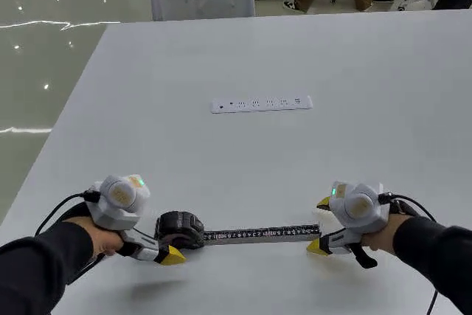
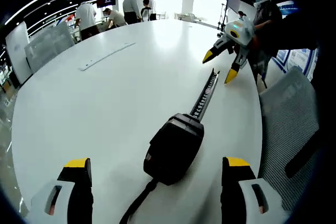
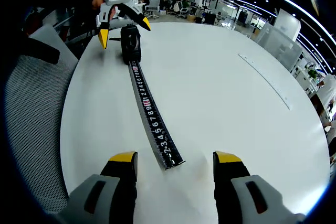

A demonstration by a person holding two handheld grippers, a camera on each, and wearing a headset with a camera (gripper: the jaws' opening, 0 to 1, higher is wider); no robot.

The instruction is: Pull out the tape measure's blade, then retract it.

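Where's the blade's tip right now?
The blade's tip lies flat on the table between the jaws of the open right gripper, at the right of the head view; the case sits by the left gripper.

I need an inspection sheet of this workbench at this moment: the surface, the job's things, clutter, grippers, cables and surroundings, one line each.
Surface: white table, smooth.
Job's things: tape measure lying on the table, its blade pulled out toward the right gripper.
Clutter: power strip farther back, apart from the work.
Grippers: left gripper open, jaws either side of the tape measure; right gripper open, the blade's end between its jaws, not gripped.
Cables: black cable behind each gripper.
Surroundings: people beyond the table; mesh chair beside it.
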